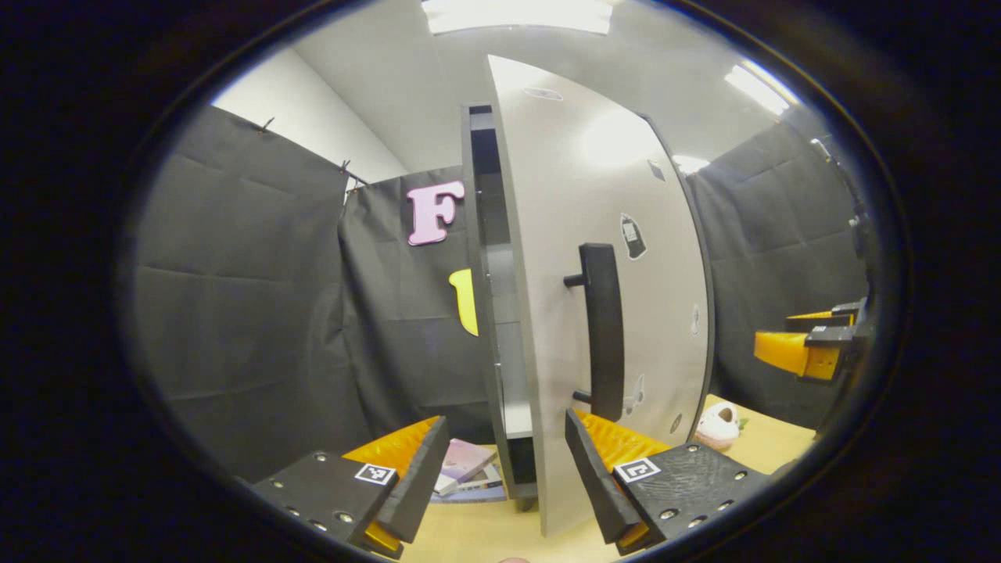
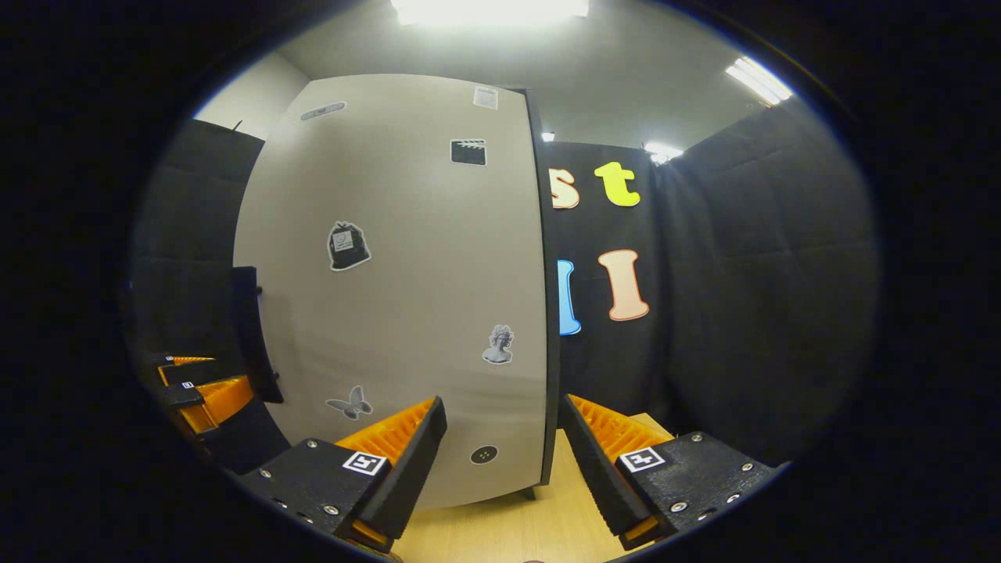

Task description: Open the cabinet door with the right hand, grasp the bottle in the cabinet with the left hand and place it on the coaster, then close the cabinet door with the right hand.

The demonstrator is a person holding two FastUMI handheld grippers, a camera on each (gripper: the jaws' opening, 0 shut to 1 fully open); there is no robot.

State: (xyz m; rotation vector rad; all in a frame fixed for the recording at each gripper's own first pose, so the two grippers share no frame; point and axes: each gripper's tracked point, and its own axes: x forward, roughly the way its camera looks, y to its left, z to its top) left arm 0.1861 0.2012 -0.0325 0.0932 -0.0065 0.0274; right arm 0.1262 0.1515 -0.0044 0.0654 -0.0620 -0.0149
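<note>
The tall grey cabinet door (image 1: pixel 579 203) stands ajar in the left gripper view, its free edge turned toward me. A black vertical handle (image 1: pixel 604 328) is on its face. The dark cabinet interior (image 1: pixel 500 313) shows through the narrow gap, and the door hides what is inside. My left gripper (image 1: pixel 504 477) is open low in front of the gap, holding nothing. The right gripper (image 1: pixel 809 344) hovers at the far right, apart from the handle. In the right gripper view the door (image 2: pixel 407 297) faces me, the handle (image 2: pixel 252 336) is at its left, and my right gripper (image 2: pixel 500 461) is open and empty.
A light wooden table (image 1: pixel 485 536) carries the cabinet. Several books (image 1: pixel 468 467) lie left of the cabinet base. A small pink and white object (image 1: pixel 718 424) sits on the table to the right. The left gripper (image 2: pixel 199 391) appears beside the handle in the right gripper view.
</note>
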